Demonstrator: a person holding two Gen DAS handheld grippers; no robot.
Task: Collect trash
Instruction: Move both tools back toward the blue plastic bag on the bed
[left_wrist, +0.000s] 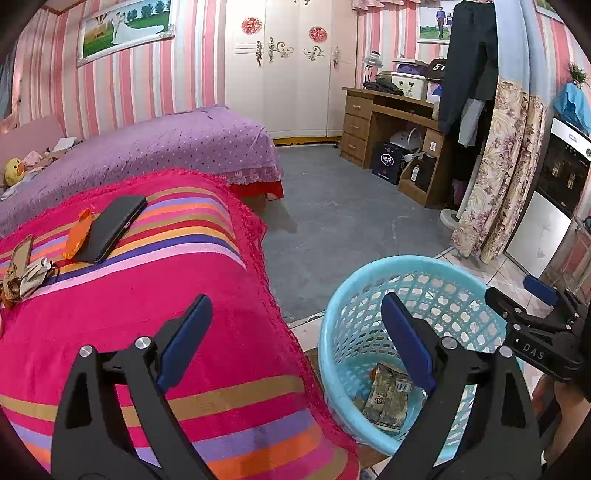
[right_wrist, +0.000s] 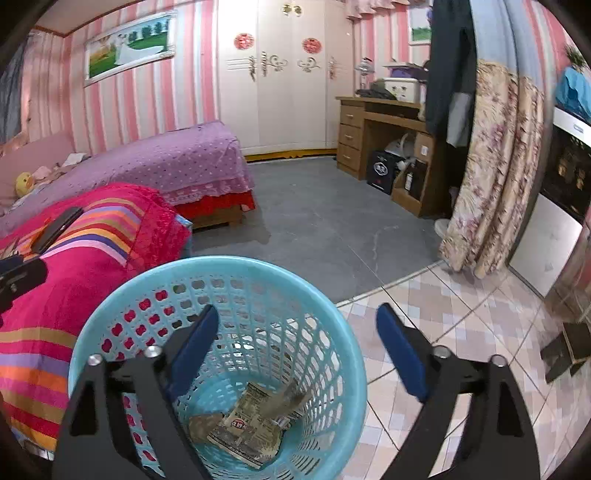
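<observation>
- left gripper (left_wrist: 295, 332) is spread wide with nothing between its blue pads, hanging over the edge of the blanket (left_wrist: 207, 332) and the basket (left_wrist: 332, 354).
- right gripper (right_wrist: 297, 336) is also spread wide and empty, poised above the basket's (right_wrist: 343, 332) mouth.
- the basket is a round, light blue plastic one with lattice walls, standing on the floor just beside the blanket's edge.
- flat, crinkled wrappers (right_wrist: 243, 424) lie at its bottom; in the left view one printed wrapper (left_wrist: 388, 398) shows there.
- the blanket is plush, deep pink, with bands of orange, purple, gold and lilac and a lacy fringe.
- further back on it lie crumpled trash (left_wrist: 26, 277) in tan and grey, an orange wrapper (left_wrist: 77, 232) and a flat black phone (left_wrist: 110, 227), the orange wrapper touching the phone's side.
- under the basket the floor is glossy tile (right_wrist: 443, 332) in pink and white checks; beyond it lies a dull grey floor (left_wrist: 343, 221).
- behind the blanket stands a bed (left_wrist: 166, 147) under a purple dotted cover with a lace hem; a yellow duck toy (left_wrist: 13, 171) sits at its far left.
- at right hangs a floral curtain (left_wrist: 495, 170).
- further off are a wooden desk (left_wrist: 373, 122) with drawers, a white wardrobe (left_wrist: 291, 66) with scroll handles, and pink striped walls (left_wrist: 147, 88).
</observation>
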